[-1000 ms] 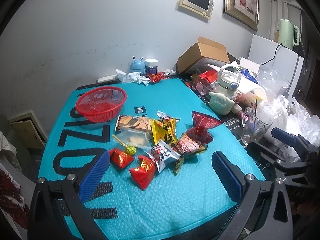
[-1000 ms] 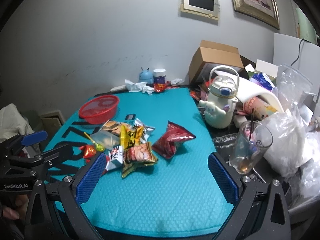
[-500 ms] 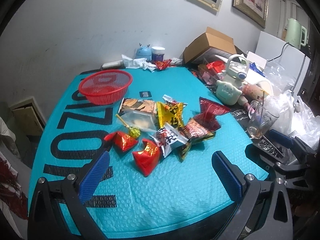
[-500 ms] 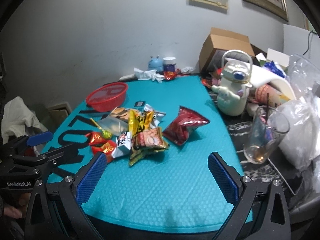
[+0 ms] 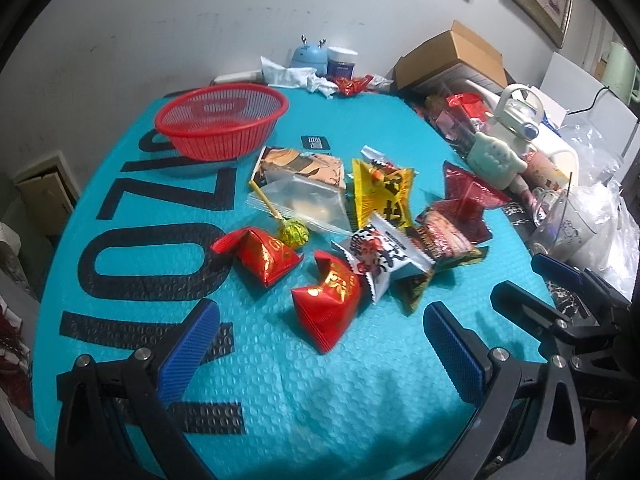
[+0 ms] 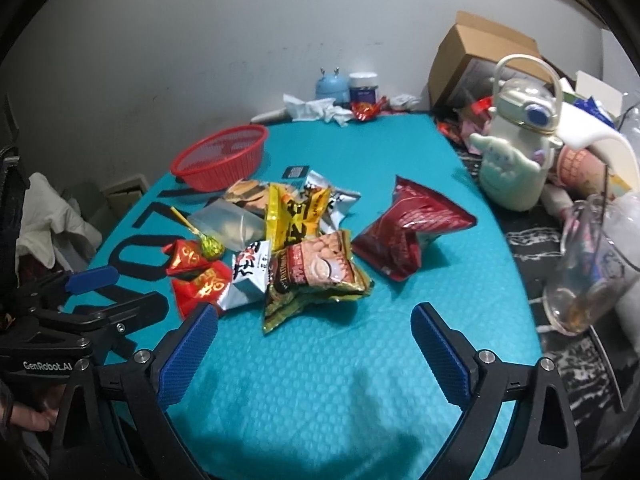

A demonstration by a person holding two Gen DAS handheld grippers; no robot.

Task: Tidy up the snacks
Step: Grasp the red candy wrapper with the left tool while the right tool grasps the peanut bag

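A pile of snack packets lies mid-mat: two red foil packets [image 5: 326, 308] [image 5: 266, 256], a white packet [image 5: 380, 256], a yellow one [image 5: 382, 196], a clear bag [image 5: 308, 200] and a green lollipop [image 5: 294, 232]. A peanut packet [image 6: 316, 268] and a dark red bag [image 6: 408, 224] lie on the right side. The empty red basket [image 5: 222, 120] stands beyond the pile at the left. My left gripper [image 5: 319, 306] hangs open just short of the nearest red packet. My right gripper [image 6: 314, 308] is wide, its jaws closing, with nothing between them, short of the peanut packet.
The teal mat [image 6: 340, 380] covers the table. Along its right edge stand a cream character bottle [image 6: 516, 140], a glass [image 6: 588, 268], plastic bags and a cardboard box [image 5: 452, 56]. Tissues [image 5: 288, 74] and small jars sit at the far edge by the wall.
Both grippers have come down and forward toward the pile, which now looks larger and nearer. The right jaws have narrowed slightly. No snack has moved.
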